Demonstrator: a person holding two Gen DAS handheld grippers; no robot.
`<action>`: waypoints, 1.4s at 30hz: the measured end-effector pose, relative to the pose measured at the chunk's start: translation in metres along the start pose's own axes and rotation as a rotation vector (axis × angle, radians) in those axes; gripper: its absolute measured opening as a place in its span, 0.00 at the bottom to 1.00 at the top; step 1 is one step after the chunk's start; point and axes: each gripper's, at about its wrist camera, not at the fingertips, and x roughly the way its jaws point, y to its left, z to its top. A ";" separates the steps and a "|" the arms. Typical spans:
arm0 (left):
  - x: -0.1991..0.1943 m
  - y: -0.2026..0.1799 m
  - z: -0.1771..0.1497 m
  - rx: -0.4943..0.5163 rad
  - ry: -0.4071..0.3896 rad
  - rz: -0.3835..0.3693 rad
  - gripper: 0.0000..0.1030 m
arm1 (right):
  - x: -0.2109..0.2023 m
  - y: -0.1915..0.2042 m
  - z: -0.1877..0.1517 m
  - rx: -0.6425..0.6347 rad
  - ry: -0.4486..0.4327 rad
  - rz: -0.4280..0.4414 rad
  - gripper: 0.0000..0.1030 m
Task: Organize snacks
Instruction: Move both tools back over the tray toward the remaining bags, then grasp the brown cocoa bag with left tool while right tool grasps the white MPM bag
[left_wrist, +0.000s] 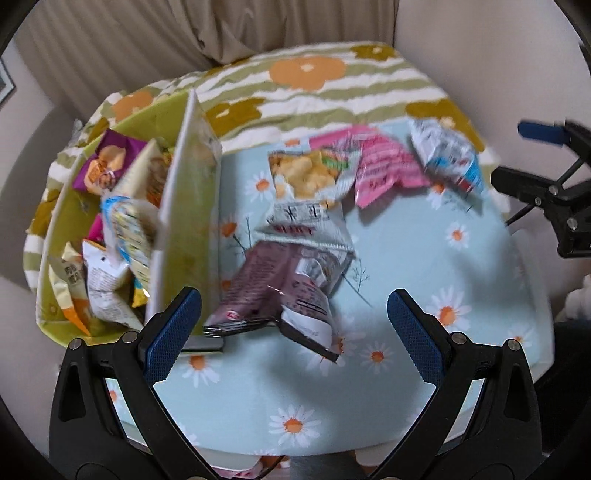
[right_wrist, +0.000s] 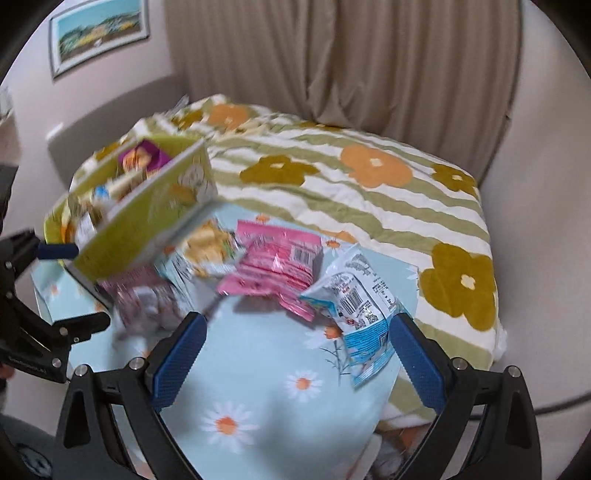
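A green box (left_wrist: 184, 206) (right_wrist: 147, 218) at the left holds several snack packets. Loose packets lie on the daisy-print table: a mauve one (left_wrist: 280, 291) (right_wrist: 144, 299), a white one with yellow puffs (left_wrist: 306, 195) (right_wrist: 207, 251), a pink one (left_wrist: 380, 166) (right_wrist: 277, 262), and a blue-white one (left_wrist: 447, 155) (right_wrist: 358, 299). My left gripper (left_wrist: 295, 332) is open and empty, just above the mauve packet. My right gripper (right_wrist: 295, 350) is open and empty, with the blue-white packet near its right finger. The right gripper also shows in the left wrist view (left_wrist: 546, 166), the left gripper in the right wrist view (right_wrist: 48, 291).
The light-blue daisy table cover (left_wrist: 369, 387) (right_wrist: 258, 398) lies against a bed with a green-striped flower blanket (left_wrist: 332, 85) (right_wrist: 369, 184). Beige curtains (right_wrist: 332, 55) hang behind. A framed picture (right_wrist: 99, 33) hangs on the wall at left.
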 end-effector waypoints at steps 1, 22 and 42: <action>0.007 -0.008 0.000 0.019 0.014 0.030 0.97 | 0.008 -0.003 -0.003 -0.014 0.010 0.007 0.96; 0.107 -0.007 0.030 0.021 0.318 0.114 0.97 | 0.092 -0.062 0.001 -0.131 0.127 0.089 0.96; 0.108 0.031 -0.011 -0.156 0.326 -0.058 0.51 | 0.140 -0.070 0.001 -0.240 0.190 0.161 0.94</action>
